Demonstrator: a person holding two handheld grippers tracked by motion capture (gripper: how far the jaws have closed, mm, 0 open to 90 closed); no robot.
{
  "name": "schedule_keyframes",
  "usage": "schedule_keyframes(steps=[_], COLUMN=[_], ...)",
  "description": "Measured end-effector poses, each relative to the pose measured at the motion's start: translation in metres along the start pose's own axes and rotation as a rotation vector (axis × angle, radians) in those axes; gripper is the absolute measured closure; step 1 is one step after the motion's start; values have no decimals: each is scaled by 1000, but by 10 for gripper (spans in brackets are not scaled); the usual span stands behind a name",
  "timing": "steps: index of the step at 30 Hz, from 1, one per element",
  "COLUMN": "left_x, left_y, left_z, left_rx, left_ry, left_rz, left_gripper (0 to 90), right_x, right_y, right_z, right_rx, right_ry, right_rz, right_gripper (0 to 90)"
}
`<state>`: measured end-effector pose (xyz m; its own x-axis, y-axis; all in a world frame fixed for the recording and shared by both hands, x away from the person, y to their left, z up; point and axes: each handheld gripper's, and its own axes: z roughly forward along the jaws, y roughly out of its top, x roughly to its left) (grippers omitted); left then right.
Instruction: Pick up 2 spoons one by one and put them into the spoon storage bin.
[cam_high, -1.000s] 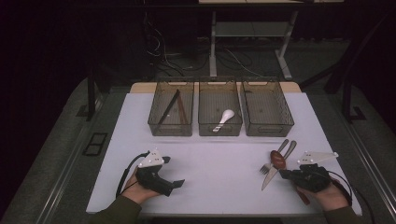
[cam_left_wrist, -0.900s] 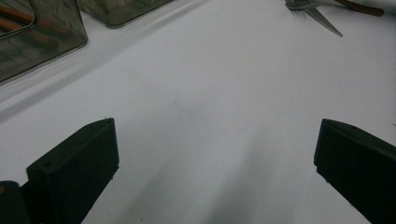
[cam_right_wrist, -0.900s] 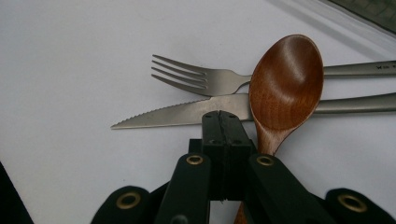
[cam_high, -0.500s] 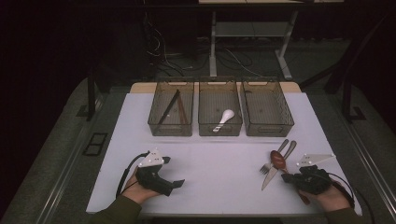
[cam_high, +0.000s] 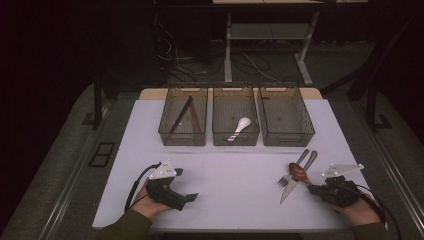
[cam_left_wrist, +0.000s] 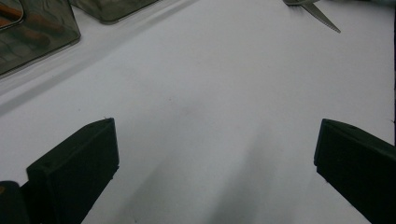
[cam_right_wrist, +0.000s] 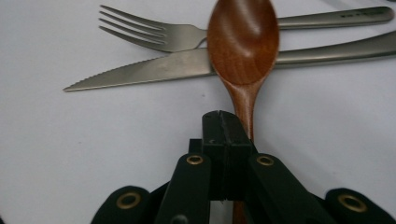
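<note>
A brown wooden spoon (cam_high: 296, 171) lies with its bowl across a steel knife (cam_high: 289, 191) and a steel fork (cam_high: 284, 180) at the right of the white table. My right gripper (cam_high: 313, 189) points at them from the right. In the right gripper view its jaws (cam_right_wrist: 222, 114) are shut together with nothing between them. The wooden spoon (cam_right_wrist: 243, 42) runs its handle along and under the right jaw, over the knife (cam_right_wrist: 154, 70) and fork (cam_right_wrist: 149, 32). My left gripper (cam_high: 192, 197) rests at the front left; its jaws (cam_left_wrist: 217, 123) stand wide open over bare table.
Three clear brown bins stand in a row at the back: the left bin (cam_high: 183, 142) holds dark sticks, the middle bin (cam_high: 235, 142) a white spoon (cam_high: 240, 127), the right bin (cam_high: 287, 142) nothing. The table's front edge is close under both hands.
</note>
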<state>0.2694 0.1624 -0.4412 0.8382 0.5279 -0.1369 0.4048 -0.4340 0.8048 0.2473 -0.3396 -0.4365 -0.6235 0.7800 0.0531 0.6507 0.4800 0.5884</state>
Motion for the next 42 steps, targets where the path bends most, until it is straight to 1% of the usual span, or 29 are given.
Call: schedule_keyframes(steps=[3,7,10,12,17,21,23,24,25,27,30,34,36,38,39,42], left_x=[0,0,-1,-1,0,0,0,0,-1,0,0,1,1,1,1,1], left_y=[0,0,0,0,0,0,0,0,0,0,0,0,0,0,0,0], left_z=[0,1,1,1,2,2,2,2,2,2,2,1,1,1,1,2], left_rx=[0,-2,-1,0,1,2,3,3,2,1,-3,-8,-9,-9,-15,-16], left_ry=[-2,-4,-5,-5,-6,-5,-5,-5,-5,-6,-6,-5,-6,-6,-6,-8], left_rz=[2,-2,-3,-3,-5,-4,-4,-3,-4,-3,-9,-12,-16,-13,-19,-18], left_gripper=[0,0,0,0,0,0,0,0,0,0,0,0,0,0,0,0], right_x=[-3,-8,-13,-16,-23,-28,-30,-30,-30,-30,-30,-32,-33,-34,-35,-39], right_y=[-1,-1,-2,-2,-2,-2,-2,-2,-2,-2,1,11,18,25,29,38], right_z=[-1,-1,-2,-2,-3,-3,-3,-4,-5,-7,-11,-15,-14,-11,-10,-5], right_rx=[7,5,0,-5,-17,-26,-29,-34,-41,-65,-101,-152,-169,-180,-178,-190], right_ry=[-10,-35,-52,-58,-69,-84,-83,-75,-65,-56,-31,23,34,45,52,70], right_rz=[10,7,17,27,31,48,49,53,58,50,53,60,58,51,54,67], right_gripper=[895,895,895,895,895,895,895,895,895,893,806,668,606,524,516,478])
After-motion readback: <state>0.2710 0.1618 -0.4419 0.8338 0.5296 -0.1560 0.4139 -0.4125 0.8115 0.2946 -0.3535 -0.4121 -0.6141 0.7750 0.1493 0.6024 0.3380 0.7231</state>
